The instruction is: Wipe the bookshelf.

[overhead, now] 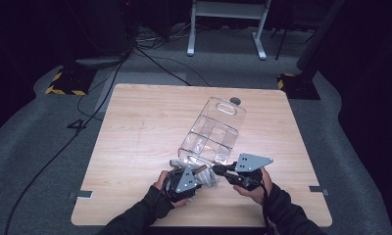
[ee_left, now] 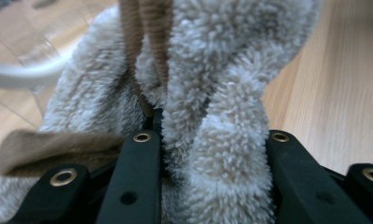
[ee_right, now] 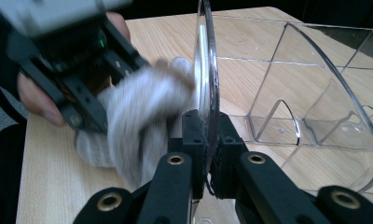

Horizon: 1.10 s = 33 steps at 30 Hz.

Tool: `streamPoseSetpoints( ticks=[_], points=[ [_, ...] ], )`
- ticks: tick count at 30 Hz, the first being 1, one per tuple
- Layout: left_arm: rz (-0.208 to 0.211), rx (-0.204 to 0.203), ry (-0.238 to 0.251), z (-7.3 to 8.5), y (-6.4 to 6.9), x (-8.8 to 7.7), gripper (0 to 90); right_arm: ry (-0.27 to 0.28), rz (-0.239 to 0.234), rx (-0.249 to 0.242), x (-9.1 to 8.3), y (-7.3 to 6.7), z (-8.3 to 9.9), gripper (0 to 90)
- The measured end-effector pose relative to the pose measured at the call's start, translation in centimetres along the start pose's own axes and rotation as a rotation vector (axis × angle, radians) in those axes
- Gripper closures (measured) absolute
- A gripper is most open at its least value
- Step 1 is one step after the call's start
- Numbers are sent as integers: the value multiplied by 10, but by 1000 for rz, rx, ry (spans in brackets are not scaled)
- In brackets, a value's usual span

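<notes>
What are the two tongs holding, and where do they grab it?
The left tongs pinch a fluffy cream sock around a bunched fold. The right tongs clamp the thin rim of the clear plastic organizer, near its front edge.

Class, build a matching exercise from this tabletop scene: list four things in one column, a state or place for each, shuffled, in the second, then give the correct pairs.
Column A
1 left gripper
2 right gripper
3 clear organiser
4 fluffy cloth

Column B
a see-through, with dividers inside
b cream pile with brown trim
c clamped on a clear plastic wall
d closed on soft fabric

Pairs: 1-d, 2-c, 3-a, 4-b
</notes>
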State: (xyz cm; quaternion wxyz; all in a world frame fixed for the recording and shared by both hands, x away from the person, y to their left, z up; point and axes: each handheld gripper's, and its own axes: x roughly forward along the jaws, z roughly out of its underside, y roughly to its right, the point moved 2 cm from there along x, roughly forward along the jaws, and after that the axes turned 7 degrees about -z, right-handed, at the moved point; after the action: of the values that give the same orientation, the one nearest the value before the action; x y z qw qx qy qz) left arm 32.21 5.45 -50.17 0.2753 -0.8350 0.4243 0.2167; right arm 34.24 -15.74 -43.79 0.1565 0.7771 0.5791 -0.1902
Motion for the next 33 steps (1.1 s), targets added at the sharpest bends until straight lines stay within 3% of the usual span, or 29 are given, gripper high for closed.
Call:
streamPoseSetpoints(
  ticks=[4,7,12,15,20,25,28,33],
  points=[
    [1,5,-54,9,-9,3,703,0,1,0,0,0,0,861],
    [-55,35,-90,10,-18,-5,701,2,-2,4,-1,1,1,859],
    [-157,-104,-38,17,-53,-32,698,4,-1,7,-1,1,1,849],
    [-186,-148,12,12,-63,-42,693,4,1,6,0,2,1,843],
    [-196,-160,91,-10,-58,-51,693,4,5,11,-1,2,1,841],
    [-199,-119,117,-25,-47,-53,693,-5,24,15,-5,4,2,831],
    [-201,-132,140,-29,-46,-57,692,-19,18,19,-14,4,5,765],
    [-210,-138,140,-30,-49,-59,692,-13,28,46,-28,7,11,788]
  ],
)
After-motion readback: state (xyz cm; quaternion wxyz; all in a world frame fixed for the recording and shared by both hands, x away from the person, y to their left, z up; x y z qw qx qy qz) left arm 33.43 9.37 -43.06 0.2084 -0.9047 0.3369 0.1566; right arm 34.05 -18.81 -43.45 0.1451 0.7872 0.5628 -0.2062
